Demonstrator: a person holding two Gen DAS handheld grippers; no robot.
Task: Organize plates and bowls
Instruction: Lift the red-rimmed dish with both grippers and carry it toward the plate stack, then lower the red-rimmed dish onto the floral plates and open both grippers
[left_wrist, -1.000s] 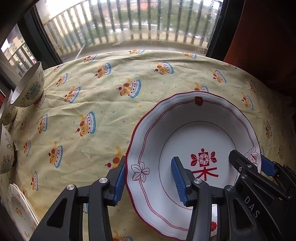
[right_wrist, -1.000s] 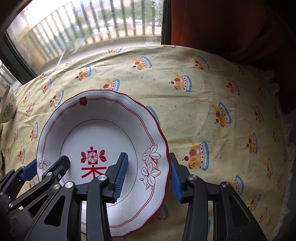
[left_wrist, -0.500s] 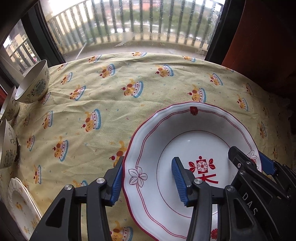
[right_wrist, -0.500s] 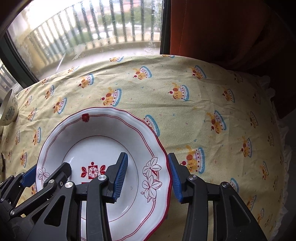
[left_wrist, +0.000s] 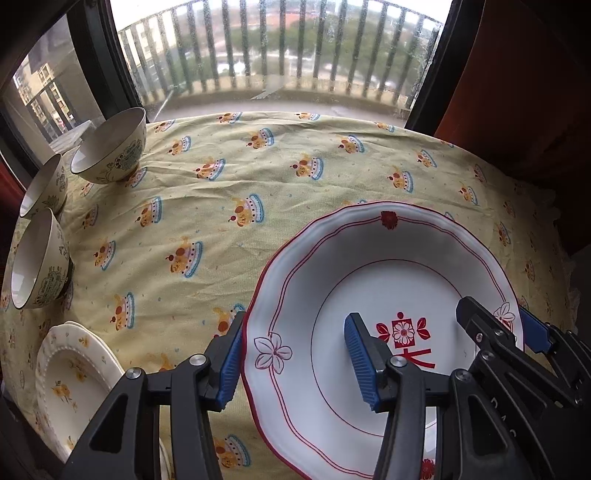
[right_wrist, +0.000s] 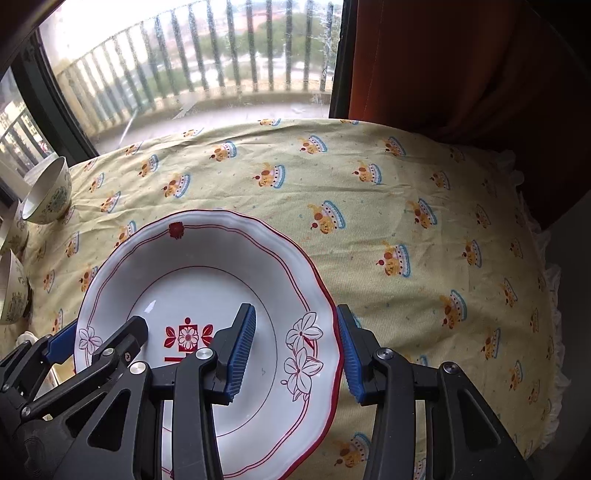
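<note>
A white deep plate (left_wrist: 369, 258) with a red scalloped rim and red flower marks hangs between both grippers, slightly above the yellow tablecloth. My left gripper (left_wrist: 295, 358) clamps the plate's left rim between its blue pads, and its jaws are opening slightly. My right gripper (right_wrist: 295, 347) is shut on the right rim of the plate (right_wrist: 184, 266). Each gripper shows in the other's view: the right gripper (left_wrist: 509, 328) and the left gripper (right_wrist: 96, 336).
Three patterned bowls (left_wrist: 110, 147), (left_wrist: 44, 184), (left_wrist: 37, 258) stand along the table's left side. A small cream plate (left_wrist: 70, 373) lies at the near left. The tablecloth (right_wrist: 406, 221) spreads right of the plate. A window with railings and a red curtain (right_wrist: 461, 55) are behind.
Both grippers have risen and drawn back with the plate held between them. The cloth pattern has slid away, and the bowls and small plate have come further into view at the left.
</note>
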